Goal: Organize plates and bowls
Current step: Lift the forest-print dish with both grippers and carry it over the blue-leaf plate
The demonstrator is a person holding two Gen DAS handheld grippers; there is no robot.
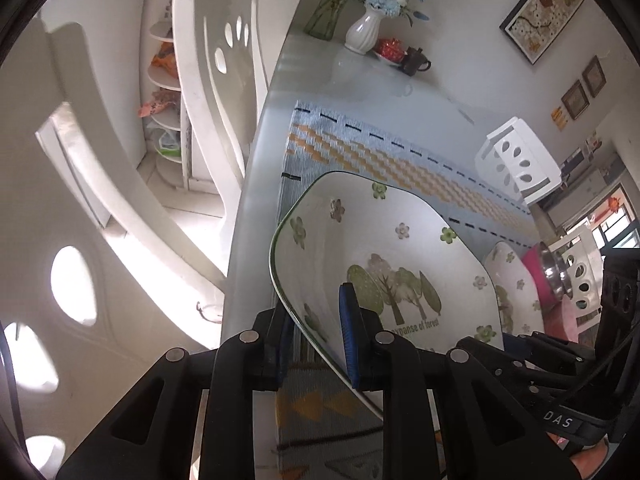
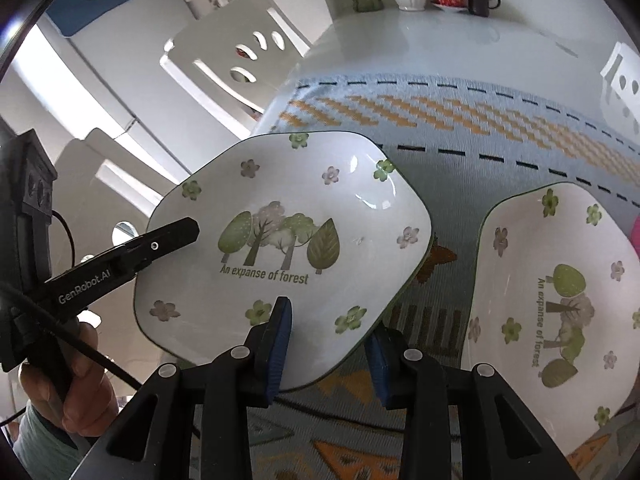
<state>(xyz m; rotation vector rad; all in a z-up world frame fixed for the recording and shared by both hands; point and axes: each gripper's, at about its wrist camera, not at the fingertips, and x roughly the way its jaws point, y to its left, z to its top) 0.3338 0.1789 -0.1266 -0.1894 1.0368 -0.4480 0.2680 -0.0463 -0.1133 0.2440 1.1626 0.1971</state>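
Note:
A white square plate with green trees and flowers [image 2: 288,236] is lifted and tilted above the woven mat [image 2: 460,128]. My left gripper [image 1: 316,336] is shut on its left rim; its finger shows in the right wrist view [image 2: 168,236]. My right gripper [image 2: 330,344] straddles the plate's near rim, its jaws apart and not clearly pressing. The plate fills the left wrist view [image 1: 384,248]. A second matching plate [image 2: 560,300] lies flat on the mat to the right; it also shows in the left wrist view [image 1: 516,292].
White chairs [image 1: 224,64] stand at the table's left edge [image 1: 256,152] and another at the far right [image 1: 520,160]. A white vase with flowers [image 1: 362,30], a red dish and a dark teapot [image 2: 480,0] stand at the far end. A pink item with a metal bowl [image 1: 548,276] sits right.

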